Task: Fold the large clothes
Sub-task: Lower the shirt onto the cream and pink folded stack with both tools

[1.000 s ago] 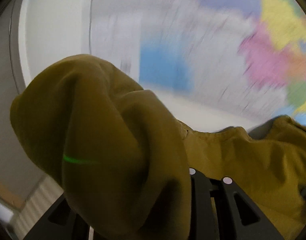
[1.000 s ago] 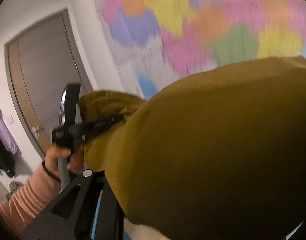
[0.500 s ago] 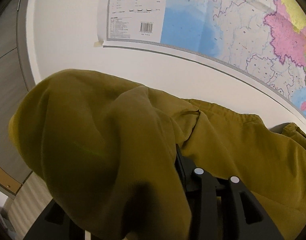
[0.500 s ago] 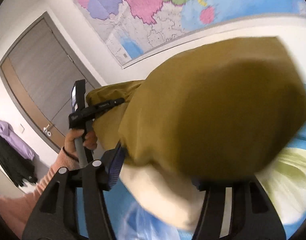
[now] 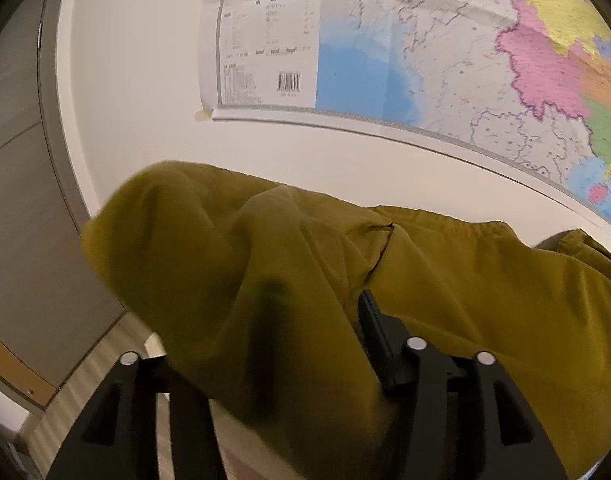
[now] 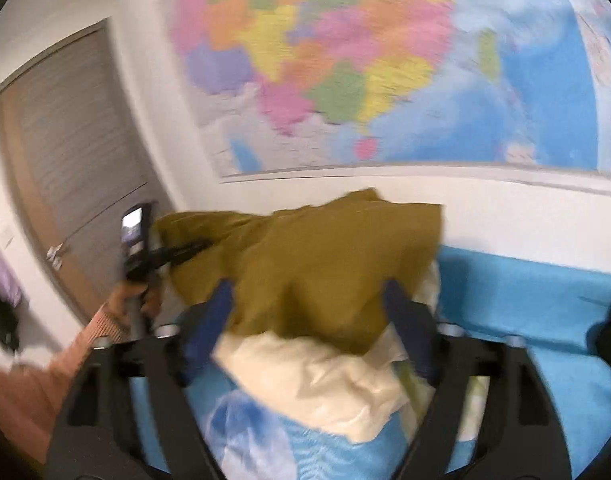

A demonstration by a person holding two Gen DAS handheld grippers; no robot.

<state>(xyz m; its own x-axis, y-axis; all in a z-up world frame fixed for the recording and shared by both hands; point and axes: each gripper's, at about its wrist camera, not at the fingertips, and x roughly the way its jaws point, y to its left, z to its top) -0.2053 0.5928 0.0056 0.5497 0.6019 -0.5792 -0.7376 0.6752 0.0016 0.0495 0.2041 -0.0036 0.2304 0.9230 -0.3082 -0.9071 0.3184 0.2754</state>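
garment (image 6: 313, 264): olive, soft, limp, judged light; was draped over cream bedding (image 6: 325, 384) on blue bed | left gripper (image 5: 261, 356) and right gripper (image 6: 309, 312): jaws were opening, cloth between, released | best gripped at hem corners

Both opening: left gripper (image 5: 305, 344) angled down toward twelve o'clock, right gripper (image 6: 309, 308) wider, nearly level.

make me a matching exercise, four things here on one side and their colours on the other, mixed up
Things:
1. garment
2. bed cover
3. door
4. sleeve

Colours:
a. grey-brown
b. salmon pink
c. mustard
d. bright blue

Pairs: 1-c, 2-d, 3-a, 4-b
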